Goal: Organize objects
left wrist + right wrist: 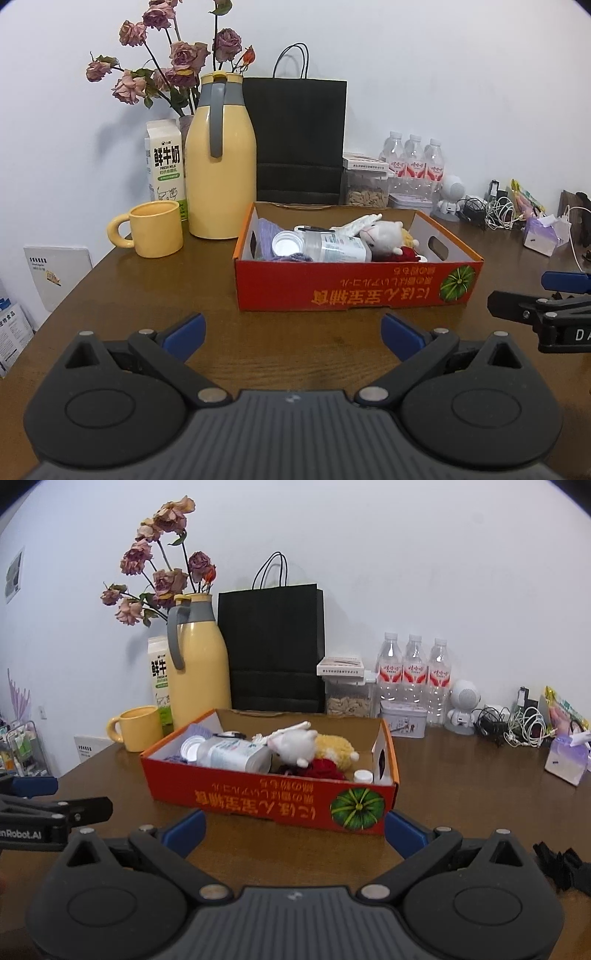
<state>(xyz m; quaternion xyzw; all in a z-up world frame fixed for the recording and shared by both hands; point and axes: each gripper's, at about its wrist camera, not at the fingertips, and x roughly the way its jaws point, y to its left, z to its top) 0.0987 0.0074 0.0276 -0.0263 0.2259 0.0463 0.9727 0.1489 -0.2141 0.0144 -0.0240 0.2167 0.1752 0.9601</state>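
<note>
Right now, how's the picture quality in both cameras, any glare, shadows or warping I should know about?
Left wrist view: sharp, evenly lit; fisheye bends the table edge and darkens the corners; soft sheen on the wood before the red box; the flowers cast a faint shadow on the wall. Right wrist view: same warping, slightly softer; the box print stays readable.

1. The bench (147, 295) is showing glossy brown wood grain.
2. The box (354, 284) is looking like matt printed cardboard.
3. The toy (384, 236) inside the box is looking fluffy, like plush cloth.
</note>
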